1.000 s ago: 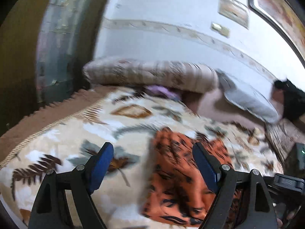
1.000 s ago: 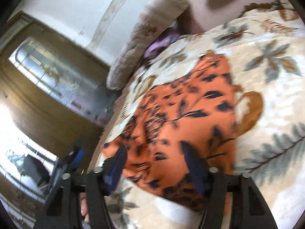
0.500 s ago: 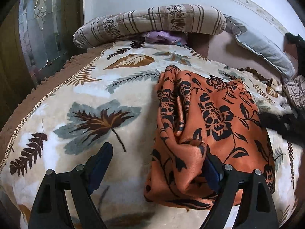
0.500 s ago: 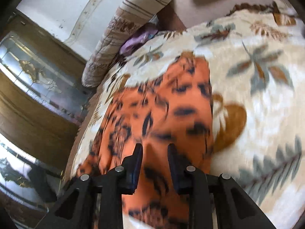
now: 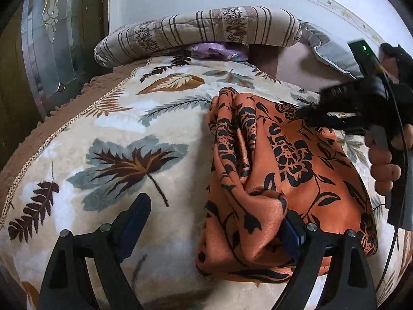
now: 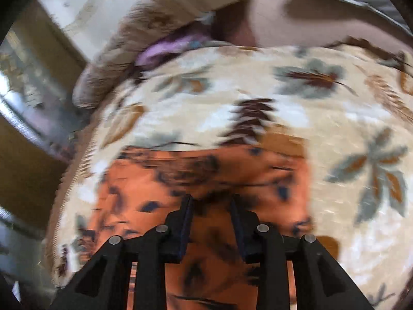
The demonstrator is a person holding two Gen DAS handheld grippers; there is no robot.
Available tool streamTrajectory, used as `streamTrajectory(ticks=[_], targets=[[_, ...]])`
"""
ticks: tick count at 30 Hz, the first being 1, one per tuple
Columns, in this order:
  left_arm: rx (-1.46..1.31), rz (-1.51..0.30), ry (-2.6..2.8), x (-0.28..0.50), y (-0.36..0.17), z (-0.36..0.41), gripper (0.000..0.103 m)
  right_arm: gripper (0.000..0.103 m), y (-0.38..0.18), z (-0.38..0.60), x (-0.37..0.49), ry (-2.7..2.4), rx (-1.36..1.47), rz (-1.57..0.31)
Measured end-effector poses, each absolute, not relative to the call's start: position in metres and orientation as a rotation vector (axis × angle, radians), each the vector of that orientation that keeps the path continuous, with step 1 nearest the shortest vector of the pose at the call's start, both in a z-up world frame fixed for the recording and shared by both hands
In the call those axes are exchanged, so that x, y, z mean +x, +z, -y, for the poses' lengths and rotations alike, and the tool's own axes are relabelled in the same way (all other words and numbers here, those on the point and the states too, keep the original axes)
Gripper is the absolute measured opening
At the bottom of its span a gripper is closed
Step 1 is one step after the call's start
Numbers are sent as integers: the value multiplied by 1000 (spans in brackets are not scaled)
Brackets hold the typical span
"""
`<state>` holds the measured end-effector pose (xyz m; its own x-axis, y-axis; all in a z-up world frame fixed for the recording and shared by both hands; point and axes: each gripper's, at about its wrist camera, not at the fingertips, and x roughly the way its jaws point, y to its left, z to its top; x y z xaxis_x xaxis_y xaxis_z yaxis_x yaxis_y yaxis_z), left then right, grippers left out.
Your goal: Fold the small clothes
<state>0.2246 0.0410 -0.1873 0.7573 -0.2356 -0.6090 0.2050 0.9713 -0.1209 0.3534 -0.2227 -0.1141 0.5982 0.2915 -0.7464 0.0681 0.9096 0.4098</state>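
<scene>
Underneath everything, a cream plush blanket with grey and brown leaf prints point(image 5: 108, 134), spread over a bed; at its far edge a striped beige rolled bolster point(image 5: 201, 29) with a scrap of purple cloth point(image 5: 216, 50) tucked beneath.

Near the middle of the blanket, an orange garment with black floral print point(image 5: 291, 165), already doubled into a rough rectangle, bunched into ridges along its left side.

Step in hand, judging by the layout: a further fold of the garment, with both tools at its edges. Next move likely calls for a firm grip on the near corner and a pull across, flattening those ridges without dragging the blanket.

Left gripper point(image 5: 211, 227): spread wide, one blue pad bare over the blanket, the other touching or tucked under the garment's raised near corner; nothing clamped.

Right gripper point(image 6: 211, 210): narrowed to a small gap, pressed low over the orange cloth; blurred, so cannot tell whether fabric is pinched. Same tool visible from the left view point(image 5: 333, 118) at the garment's far right edge.
</scene>
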Motion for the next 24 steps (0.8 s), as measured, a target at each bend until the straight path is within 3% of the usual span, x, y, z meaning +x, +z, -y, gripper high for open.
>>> streamTrajectory(ticks=[12, 24], targets=[[-37, -665, -235, 223, -189, -38, 92, 33, -144, 177, 385, 247, 417, -1043], [-130, -705, -237, 225, -185, -54, 93, 33, -115, 242, 293, 91, 418, -921]])
